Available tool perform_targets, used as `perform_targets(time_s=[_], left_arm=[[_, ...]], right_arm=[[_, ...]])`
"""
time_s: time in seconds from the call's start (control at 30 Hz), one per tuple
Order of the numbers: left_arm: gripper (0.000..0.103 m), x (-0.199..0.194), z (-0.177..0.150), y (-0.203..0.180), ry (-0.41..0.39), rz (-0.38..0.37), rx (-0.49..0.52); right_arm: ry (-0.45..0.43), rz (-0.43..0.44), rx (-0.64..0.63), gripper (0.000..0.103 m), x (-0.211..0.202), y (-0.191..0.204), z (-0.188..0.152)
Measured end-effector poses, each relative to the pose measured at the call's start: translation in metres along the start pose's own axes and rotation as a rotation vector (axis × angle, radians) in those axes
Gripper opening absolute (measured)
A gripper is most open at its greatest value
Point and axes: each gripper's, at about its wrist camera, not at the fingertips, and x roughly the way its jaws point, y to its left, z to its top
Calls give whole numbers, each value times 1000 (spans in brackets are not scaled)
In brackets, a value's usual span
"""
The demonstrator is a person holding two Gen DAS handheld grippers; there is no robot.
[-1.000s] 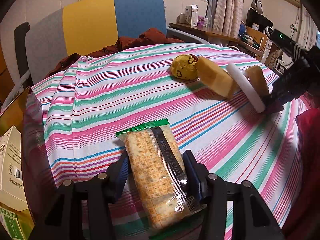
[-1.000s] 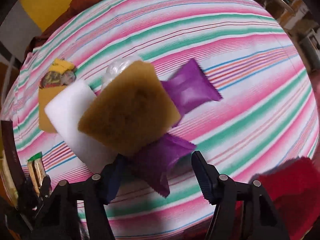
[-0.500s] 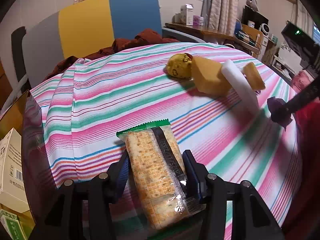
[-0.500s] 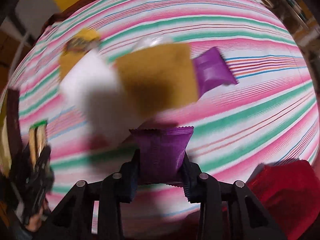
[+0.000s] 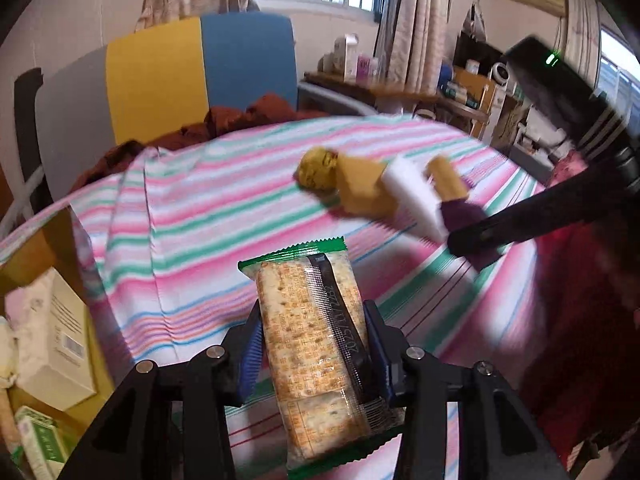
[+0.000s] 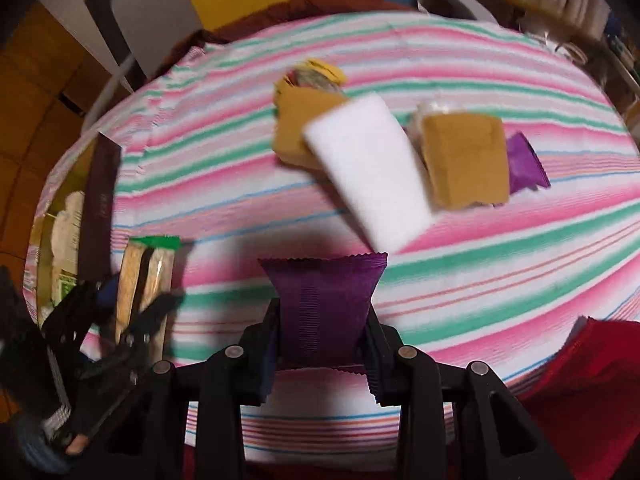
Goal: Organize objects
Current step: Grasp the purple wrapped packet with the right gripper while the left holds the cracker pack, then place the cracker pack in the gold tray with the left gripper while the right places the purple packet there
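Note:
A clear cracker pack (image 5: pixel 308 344) with green ends sits between the fingers of my left gripper (image 5: pixel 312 320). The jaws are closing and the blue pads press its sides, holding it above the striped cloth (image 5: pixel 200 220). My right gripper (image 6: pixel 322 316) is shut on a purple snack packet (image 6: pixel 324 284), held off the cloth. The left wrist view shows that right gripper (image 5: pixel 476 240) at the right with the purple packet (image 5: pixel 460 212). The right wrist view shows the left gripper (image 6: pixel 132 312) and cracker pack (image 6: pixel 144 276) at the lower left.
A white sponge (image 6: pixel 368 172), two yellow sponges (image 6: pixel 464 160) (image 6: pixel 296 128), a yellow packet (image 6: pixel 316 76) and a second purple packet (image 6: pixel 524 160) lie mid-table. An open box holding cartons (image 5: pixel 52 340) stands at the left edge. A red cloth (image 6: pixel 592 360) lies at the near right.
My right gripper shut on the purple packet, lifted it and carried it left, away from the sponges. The left jaws narrowed onto the cracker pack and raised it.

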Motion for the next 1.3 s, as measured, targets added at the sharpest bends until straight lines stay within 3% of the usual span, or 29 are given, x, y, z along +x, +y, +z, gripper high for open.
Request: perform_targets(time_s=[0.27,0.7,0.97,1.3], left_arm=[[46,-53,18,42,-70,50,-152],[46,-119,-15,142,-142,232,-392],[46,-139,-46,210,-133,345,-551],[46,-144,-58,233,-113,451,-597]], right_arm=[[-124,69,-44,36,-10,67,34],[-199,239,-233,36,-2,187,41],[-177,332,-387,36,9,268,32],[-116,364,-474,39,39,325,20]])
